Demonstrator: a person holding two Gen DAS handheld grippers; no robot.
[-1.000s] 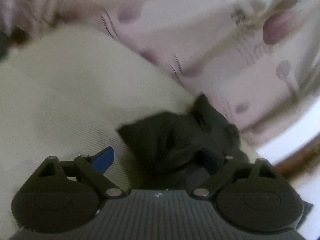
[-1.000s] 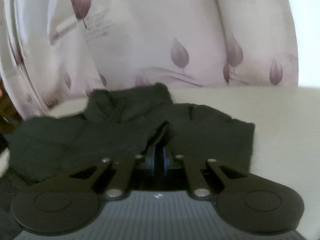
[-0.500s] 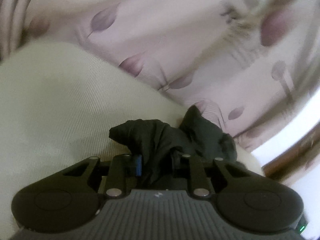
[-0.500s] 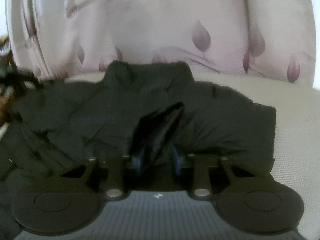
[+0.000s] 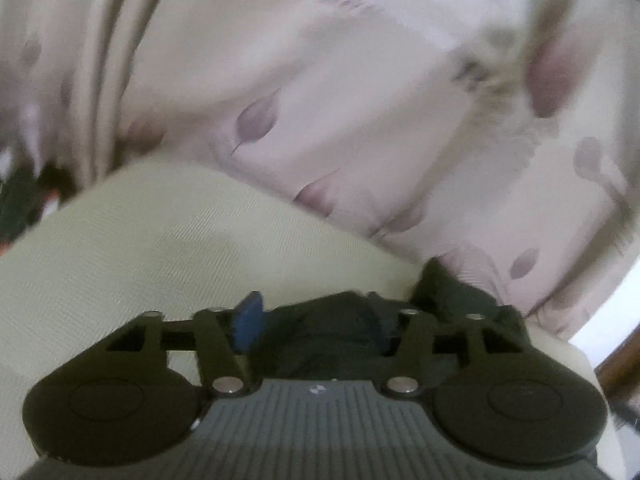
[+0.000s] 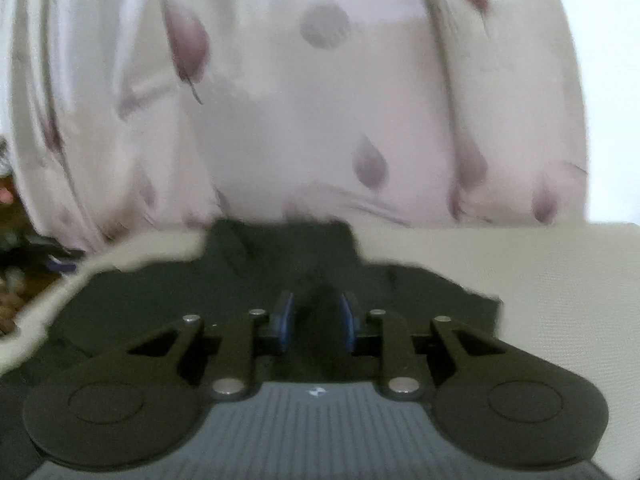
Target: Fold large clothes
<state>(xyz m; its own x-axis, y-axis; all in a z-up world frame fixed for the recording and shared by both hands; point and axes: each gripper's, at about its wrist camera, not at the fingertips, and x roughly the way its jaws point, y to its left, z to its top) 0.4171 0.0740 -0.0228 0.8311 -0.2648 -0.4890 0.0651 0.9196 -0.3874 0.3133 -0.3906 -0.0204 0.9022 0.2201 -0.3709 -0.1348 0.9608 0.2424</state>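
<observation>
Garment: dark, crumpled garment (image 6: 280, 280) lying on a cream bed surface (image 6: 540, 280), just before the curtain.
Left gripper (image 5: 316, 322): fingers have just been opening; a bunched fold lies between them, and whether the pads press it I cannot tell.
Right gripper (image 6: 316, 316): fingers narrowly apart, dark cloth between; grip unclear.
Right view only: the garment's wide spread.
Left view only: one bunched end.
Behind: pale curtain (image 5: 360, 100) with mauve leaf print.
</observation>
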